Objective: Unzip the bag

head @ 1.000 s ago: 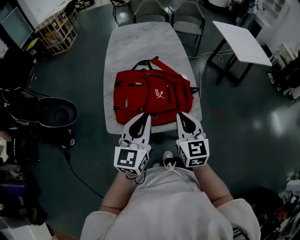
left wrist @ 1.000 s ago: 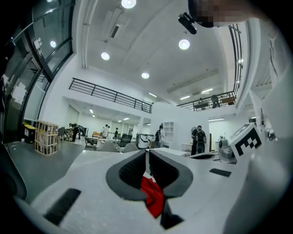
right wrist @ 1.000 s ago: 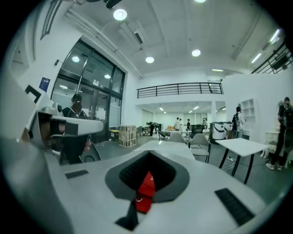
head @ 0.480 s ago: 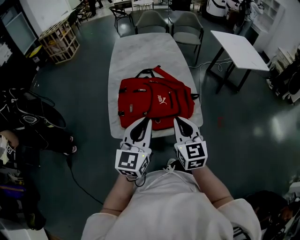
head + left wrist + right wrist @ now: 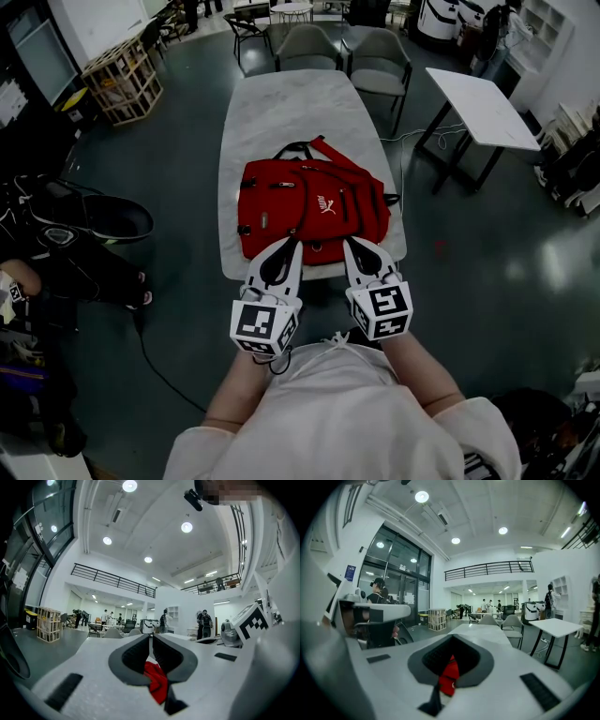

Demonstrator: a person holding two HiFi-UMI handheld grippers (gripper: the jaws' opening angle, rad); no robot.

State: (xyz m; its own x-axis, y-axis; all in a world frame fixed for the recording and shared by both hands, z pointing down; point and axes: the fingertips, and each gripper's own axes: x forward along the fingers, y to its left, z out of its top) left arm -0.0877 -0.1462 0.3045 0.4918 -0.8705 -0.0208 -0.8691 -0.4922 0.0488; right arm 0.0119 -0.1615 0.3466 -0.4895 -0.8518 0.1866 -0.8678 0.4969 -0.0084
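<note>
Red backpack (image 5: 314,211) lies flat on near end of pale marble worktop (image 5: 281,112), front panel up, straps at far side. Far half of worktop bare.

Left tongs (image 5: 292,242) and right tongs (image 5: 350,242) held side by side, apart from each other, tips over near edge of backpack. Left gripper view: tongs (image 5: 151,637) together, nothing clamped, red fabric (image 5: 157,679) seen beyond. Right gripper view: tongs (image 5: 452,639) together, empty, backpack (image 5: 450,679) beyond.

Two grey chairs (image 5: 305,42) at far end of worktop.
</note>
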